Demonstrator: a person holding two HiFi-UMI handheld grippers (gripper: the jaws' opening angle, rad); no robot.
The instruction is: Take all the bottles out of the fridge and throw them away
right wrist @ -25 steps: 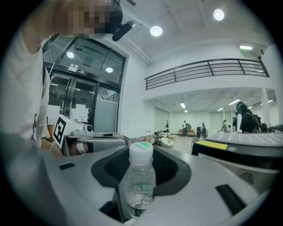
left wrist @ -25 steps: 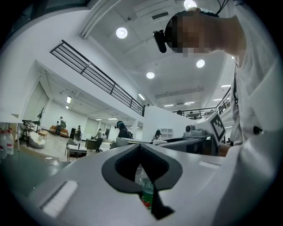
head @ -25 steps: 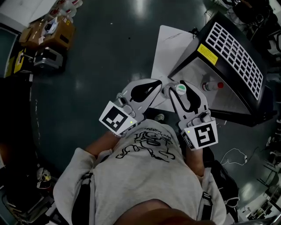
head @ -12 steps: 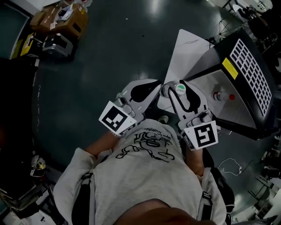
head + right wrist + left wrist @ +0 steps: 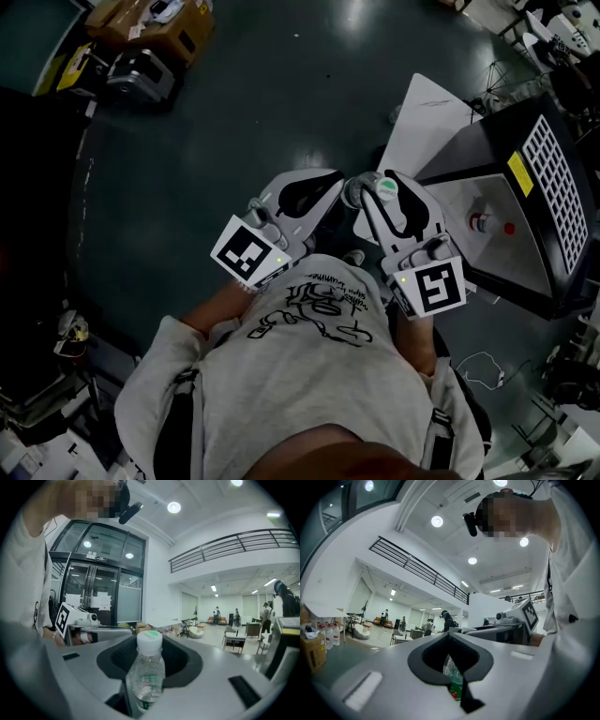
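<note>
My right gripper [image 5: 382, 184] is shut on the neck of a clear bottle [image 5: 385, 190] with a white and green cap. In the right gripper view this bottle [image 5: 147, 677] stands upright between the jaws. My left gripper [image 5: 335, 184] is close beside it at chest height, its jaws drawn together with nothing in them. Through its jaw opening, in the left gripper view, a clear bottle with a green label [image 5: 453, 679] shows beyond the tips. The black fridge [image 5: 553, 187] lies open at the right, its white door [image 5: 427, 122] swung out. A red-capped bottle [image 5: 489, 224] lies inside it.
Cardboard boxes [image 5: 155, 17] and a grey machine [image 5: 141, 73] sit on the dark floor at the upper left. A dark bulky edge [image 5: 33, 234] runs down the left side. White cable [image 5: 483, 361] lies on the floor at the lower right. People stand far off in the hall.
The head view has swung left: the fridge has slid toward the right edge and the boxes upward. Both grippers keep their pose before the chest, the bottle still in the right one.
</note>
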